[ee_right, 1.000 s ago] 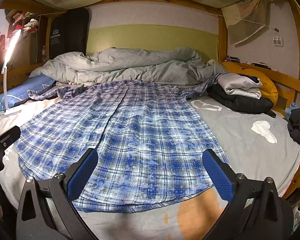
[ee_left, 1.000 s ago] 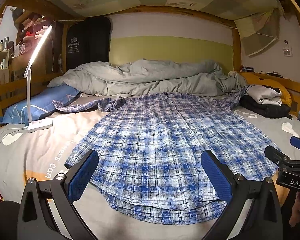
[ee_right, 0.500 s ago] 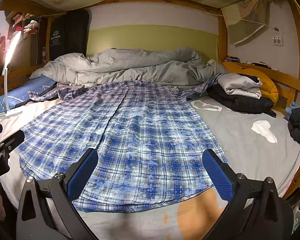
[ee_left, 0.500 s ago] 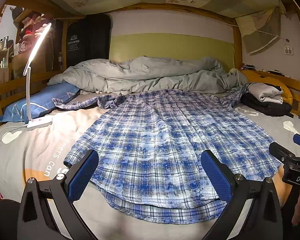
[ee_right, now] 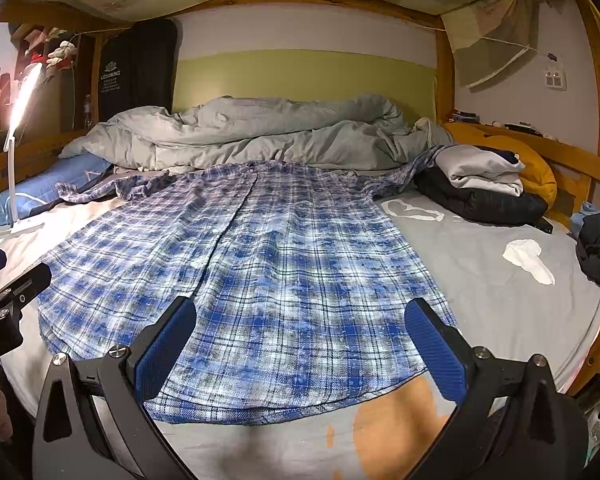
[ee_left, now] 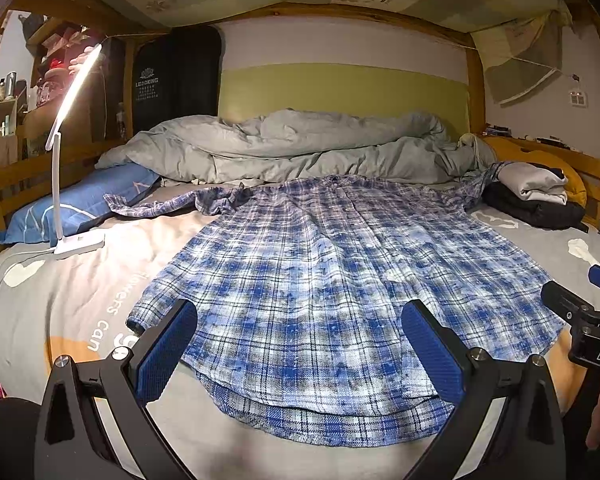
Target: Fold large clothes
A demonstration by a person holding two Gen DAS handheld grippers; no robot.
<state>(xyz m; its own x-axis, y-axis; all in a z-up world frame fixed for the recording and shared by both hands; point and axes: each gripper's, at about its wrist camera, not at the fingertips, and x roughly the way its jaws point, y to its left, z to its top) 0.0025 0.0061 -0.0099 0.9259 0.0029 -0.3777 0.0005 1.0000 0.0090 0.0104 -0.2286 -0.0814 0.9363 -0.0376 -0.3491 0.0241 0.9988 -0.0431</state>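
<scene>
Both claws gape wide, gripping nothing. Left gripper [ee_left: 299, 344], black frame with blue ribbed pads, hangs over the near hem, toward the shirt's left half; right gripper [ee_right: 300, 346], same build, over the right half. Neither touches cloth. Judgement: each is poised above its own side, ready for a paired grasp, probably at hem corners or side seams.

Task item: blue-and-white plaid button-up shirt [ee_left: 332, 288], laid flat and face-up on the grey printed bedsheet [ee_right: 500, 304], hem nearest, collar farthest, placket running down the middle. Spread this way, likely so sides can be folded inward. No fold made yet.

Sleeves stretch outward at the far end. Left one lies crumpled toward the blue pillow [ee_left: 80, 204]; right one runs up against the stack of folded dark and light garments [ee_right: 480, 188], its cuff hidden there.

White clip-base LED desk lamp [ee_left: 60, 148] stands on the sheet at left, well apart from the shirt; its glare washes out that corner.

Farthest: rumpled grey duvet [ee_left: 300, 148] heaped just behind the collar.

Hard to tell: collar detail, whether buttons are fastened. Dark bundle at right edge is cut off.
</scene>
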